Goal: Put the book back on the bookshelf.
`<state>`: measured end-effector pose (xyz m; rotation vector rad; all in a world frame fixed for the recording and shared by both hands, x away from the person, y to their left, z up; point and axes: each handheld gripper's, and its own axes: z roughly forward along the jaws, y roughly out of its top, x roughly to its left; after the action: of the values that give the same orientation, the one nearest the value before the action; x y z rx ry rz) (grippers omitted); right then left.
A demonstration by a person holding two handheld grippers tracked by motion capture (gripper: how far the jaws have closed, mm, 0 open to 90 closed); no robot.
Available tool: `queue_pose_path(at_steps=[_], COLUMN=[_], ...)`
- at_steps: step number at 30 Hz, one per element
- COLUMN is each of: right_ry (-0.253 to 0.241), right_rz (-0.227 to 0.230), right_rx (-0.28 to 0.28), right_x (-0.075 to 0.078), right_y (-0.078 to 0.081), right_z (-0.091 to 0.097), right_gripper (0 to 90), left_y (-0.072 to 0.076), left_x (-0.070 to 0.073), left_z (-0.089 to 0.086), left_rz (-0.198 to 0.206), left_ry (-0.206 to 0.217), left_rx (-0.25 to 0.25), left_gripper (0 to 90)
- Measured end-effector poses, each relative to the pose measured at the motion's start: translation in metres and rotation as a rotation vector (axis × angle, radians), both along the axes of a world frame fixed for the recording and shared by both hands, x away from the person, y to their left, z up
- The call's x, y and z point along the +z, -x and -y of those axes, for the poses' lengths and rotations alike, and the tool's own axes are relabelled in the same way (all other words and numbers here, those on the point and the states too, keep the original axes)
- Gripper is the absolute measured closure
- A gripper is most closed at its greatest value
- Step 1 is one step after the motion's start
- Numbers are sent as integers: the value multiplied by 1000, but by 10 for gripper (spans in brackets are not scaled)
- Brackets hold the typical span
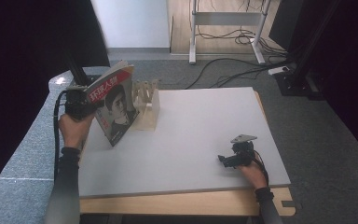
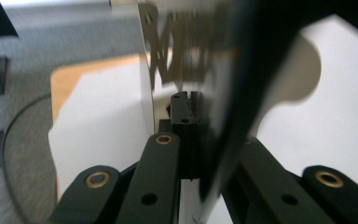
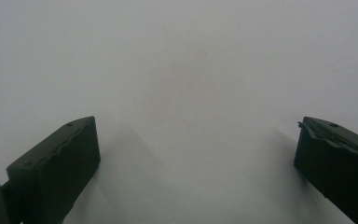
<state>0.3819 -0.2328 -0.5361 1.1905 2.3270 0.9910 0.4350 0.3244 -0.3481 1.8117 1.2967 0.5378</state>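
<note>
A fixed high camera looks forward and down over the white-topped wooden bench. Each gripper camera looks along its own black jaws from very close, sharing only that bench surface with the high view.

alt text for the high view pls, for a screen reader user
The person's left gripper holds a magazine with a face on its cover upright at the left edge of a white table, just in front of a wooden rack. The right gripper rests open on the table near its front right, holding nothing.
</note>
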Motion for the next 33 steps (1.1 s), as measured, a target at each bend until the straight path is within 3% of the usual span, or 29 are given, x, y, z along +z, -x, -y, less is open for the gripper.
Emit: queue_pose_path(at_steps=[3, 11, 16, 25, 33], right_ry=[0, -1, 1, 2, 3], right_rz=[0, 0, -1, 1, 4], right_rx=[0, 0, 1, -1, -1], right_x=[0, 0, 0, 0, 0], right_y=[0, 0, 0, 0, 0], right_z=[0, 0, 0, 0, -1], right_gripper=[0, 0, 0, 0, 0], left_y=[-4, -10, -11, -6, 9], left_x=[-5, -19, -21, -21, -15], left_z=[4, 0, -4, -8, -16], left_rz=[47, 58, 42, 84, 92], left_ry=[11, 23, 10, 22, 82], left_rx=[30, 76, 72, 34, -1], left_gripper=[873, 857, 705, 381, 180])
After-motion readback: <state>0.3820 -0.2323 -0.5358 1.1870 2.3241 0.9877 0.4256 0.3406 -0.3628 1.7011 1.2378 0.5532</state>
